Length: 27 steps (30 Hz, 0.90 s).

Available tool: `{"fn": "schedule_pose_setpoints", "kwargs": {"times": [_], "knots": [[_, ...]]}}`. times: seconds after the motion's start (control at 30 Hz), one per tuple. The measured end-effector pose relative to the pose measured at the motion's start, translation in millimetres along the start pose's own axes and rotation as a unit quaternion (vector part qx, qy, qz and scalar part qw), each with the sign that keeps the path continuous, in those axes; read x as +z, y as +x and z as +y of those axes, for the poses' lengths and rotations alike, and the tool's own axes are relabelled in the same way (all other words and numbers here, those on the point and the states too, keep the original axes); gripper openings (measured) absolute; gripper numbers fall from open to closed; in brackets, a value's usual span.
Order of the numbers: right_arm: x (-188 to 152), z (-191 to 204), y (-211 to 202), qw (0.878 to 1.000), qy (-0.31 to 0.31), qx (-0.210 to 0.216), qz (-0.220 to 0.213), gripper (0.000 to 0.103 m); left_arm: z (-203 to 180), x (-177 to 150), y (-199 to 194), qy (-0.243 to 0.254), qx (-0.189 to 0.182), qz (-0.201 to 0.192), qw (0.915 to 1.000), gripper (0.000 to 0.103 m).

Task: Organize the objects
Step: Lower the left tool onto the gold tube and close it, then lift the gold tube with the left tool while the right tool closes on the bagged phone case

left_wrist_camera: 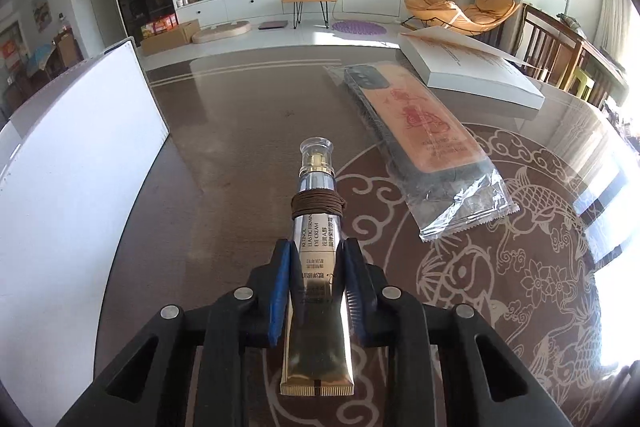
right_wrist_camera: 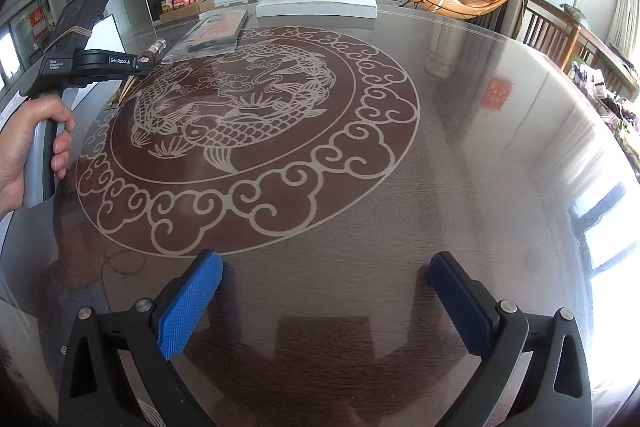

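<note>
My left gripper [left_wrist_camera: 315,247] is shut on a gold eye cream tube [left_wrist_camera: 316,227] with a clear cap and a brown cord wound round its neck, held above the table. In the right wrist view the left gripper [right_wrist_camera: 146,63] holds the tube [right_wrist_camera: 154,49] at the far left. A phone case in a clear plastic bag [left_wrist_camera: 420,143] lies on the table to the right of the tube; it also shows in the right wrist view [right_wrist_camera: 216,31]. My right gripper [right_wrist_camera: 325,271] is open and empty over the near table.
A white box [left_wrist_camera: 72,155] stands at the left. A white book with an open cover [left_wrist_camera: 468,67] lies at the back right, also in the right wrist view [right_wrist_camera: 316,5]. The round glass table [right_wrist_camera: 460,147] has a fish pattern. Wooden chairs [right_wrist_camera: 552,31] stand at the right.
</note>
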State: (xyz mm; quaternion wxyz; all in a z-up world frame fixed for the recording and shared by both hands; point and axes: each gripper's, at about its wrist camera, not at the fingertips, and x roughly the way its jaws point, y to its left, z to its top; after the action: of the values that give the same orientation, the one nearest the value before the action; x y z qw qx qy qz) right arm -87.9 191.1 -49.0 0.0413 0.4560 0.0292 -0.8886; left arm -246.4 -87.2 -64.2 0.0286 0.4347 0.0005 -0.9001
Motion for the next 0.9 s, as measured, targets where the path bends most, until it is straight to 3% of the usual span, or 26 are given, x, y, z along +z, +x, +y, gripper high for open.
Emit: {"fn": "schedule_pose_setpoints", "kwargs": {"times": [0.33,0.4,0.47,0.53,0.6,0.73,0.83,0.9], "knots": [[0.3,-0.7,0.3,1.000,0.000,0.000,0.000,0.103,31.2,-86.9,-68.6,-0.021,-0.004,0.007,0.9998,0.028],[0.3,-0.8,0.4,1.000,0.001,0.000,0.000,0.103,28.5,-90.6,-70.5,-0.004,-0.005,0.009,0.9999,0.044],[0.3,-0.8,0.4,1.000,0.000,0.000,0.000,0.103,27.3,-93.4,-69.3,0.008,0.019,0.008,0.9998,0.082],[0.5,-0.9,0.5,1.000,0.000,0.001,0.000,0.103,40.8,-96.1,-66.4,-0.015,0.012,0.021,0.9996,0.101],[2.2,-0.7,1.7,1.000,-0.003,0.005,0.003,0.103,48.2,-96.3,-64.8,-0.037,0.013,0.026,0.9989,0.103],[18.0,5.3,12.1,0.999,-0.031,0.024,0.023,0.103,47.7,-97.4,-67.2,-0.034,0.016,0.026,0.9990,0.103],[58.3,18.3,32.6,0.995,-0.048,0.065,0.051,0.103,47.1,-97.6,-66.8,-0.034,0.016,0.026,0.9990,0.103],[97.9,32.8,41.2,0.995,-0.051,0.081,0.034,0.103,47.2,-97.7,-66.8,-0.035,0.015,0.026,0.9990,0.103]]}}
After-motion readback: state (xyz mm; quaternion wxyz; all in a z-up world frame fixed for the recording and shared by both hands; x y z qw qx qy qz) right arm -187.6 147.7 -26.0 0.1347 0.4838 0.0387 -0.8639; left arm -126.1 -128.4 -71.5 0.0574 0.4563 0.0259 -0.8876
